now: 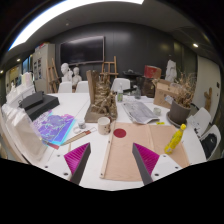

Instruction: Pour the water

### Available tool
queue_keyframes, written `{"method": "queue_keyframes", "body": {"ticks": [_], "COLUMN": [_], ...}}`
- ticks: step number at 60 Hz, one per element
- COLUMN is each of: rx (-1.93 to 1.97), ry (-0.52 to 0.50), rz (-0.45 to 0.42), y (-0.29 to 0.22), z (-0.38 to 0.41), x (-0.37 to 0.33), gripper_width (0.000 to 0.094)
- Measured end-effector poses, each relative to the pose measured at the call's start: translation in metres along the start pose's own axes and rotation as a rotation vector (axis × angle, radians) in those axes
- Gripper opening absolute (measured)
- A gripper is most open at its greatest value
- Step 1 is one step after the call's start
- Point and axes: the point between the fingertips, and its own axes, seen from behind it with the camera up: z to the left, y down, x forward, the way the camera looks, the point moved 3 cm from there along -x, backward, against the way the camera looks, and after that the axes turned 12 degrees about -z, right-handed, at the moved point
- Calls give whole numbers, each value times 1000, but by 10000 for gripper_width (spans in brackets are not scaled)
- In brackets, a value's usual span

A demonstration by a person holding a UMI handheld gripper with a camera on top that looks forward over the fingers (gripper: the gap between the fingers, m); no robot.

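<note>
Fingers (112,160) stood open, empty, over the desk's (120,150) near edge; your yellow bottle (176,138) lay toward its right edge, probably light and slippery, so grip its middle

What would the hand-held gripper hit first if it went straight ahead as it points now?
Probably the small red round lid on the brown cardboard sheet, just ahead of the open hand-held gripper; depth is unclear, so it might pass above it.

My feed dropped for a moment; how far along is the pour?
Done: nothing shows as poured. In hand: nothing; the gripper is open and empty over the board. Left: grasp a vessel, maybe the yellow bottle, and pour, perhaps into the cup.
</note>
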Motion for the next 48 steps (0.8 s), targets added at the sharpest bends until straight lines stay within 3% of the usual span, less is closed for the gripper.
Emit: {"method": "queue_keyframes", "body": {"ticks": [9,28,32,48], "rx": [31,59,71,57], "ry": [84,257,268,250], "rz": [21,27,-27,-99], "y": [16,98,104,132], "z": [-43,-229,-265,-355], "x": [5,44,57,141], "gripper_width": [861,864,858,861]}}
